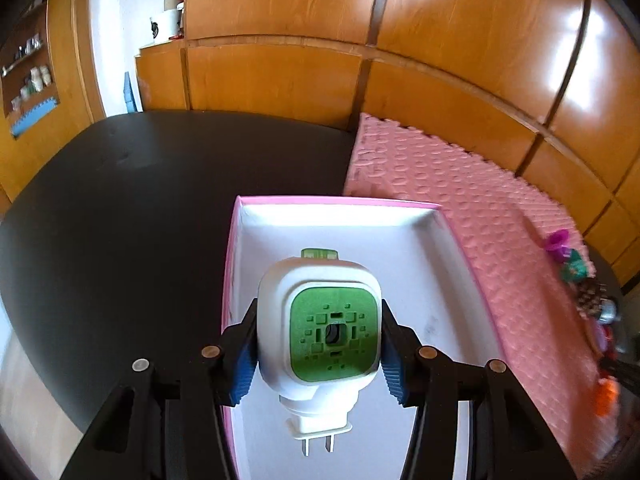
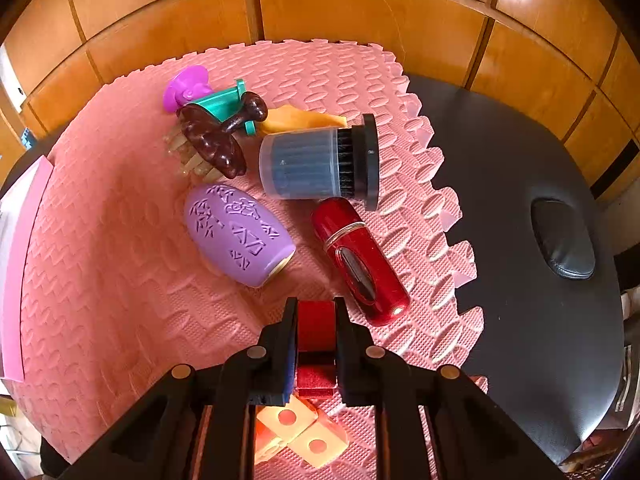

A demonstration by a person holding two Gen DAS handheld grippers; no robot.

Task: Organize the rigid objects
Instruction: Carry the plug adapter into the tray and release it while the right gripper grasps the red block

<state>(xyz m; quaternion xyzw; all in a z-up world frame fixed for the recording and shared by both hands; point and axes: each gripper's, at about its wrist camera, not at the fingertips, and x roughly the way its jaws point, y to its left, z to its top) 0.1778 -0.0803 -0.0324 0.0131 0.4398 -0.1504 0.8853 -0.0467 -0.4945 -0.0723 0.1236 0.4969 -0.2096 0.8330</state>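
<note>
Left gripper (image 1: 319, 354): ribbed blue pads closed on a glossy white plug-in vaporizer (image 1: 318, 330) with green perforated face, prongs nearest the camera, held over a shallow pink-rimmed white box (image 1: 460, 240) on the black padded table (image 1: 140, 200).

Right gripper (image 2: 316, 350): black jaws pinching a small red block (image 2: 316, 330), low over the embossed pink foam mat (image 2: 100, 280). Orange perforated pieces (image 2: 304, 432) beneath. Beyond: metallic red cylinder (image 2: 360, 260), matte purple engraved oval (image 2: 238, 234), black bristle brush (image 2: 320, 162) with translucent cap, brown studded massager (image 2: 212, 144), teal piece (image 2: 224, 104), magenta suction cup (image 2: 186, 86) farthest.
</note>
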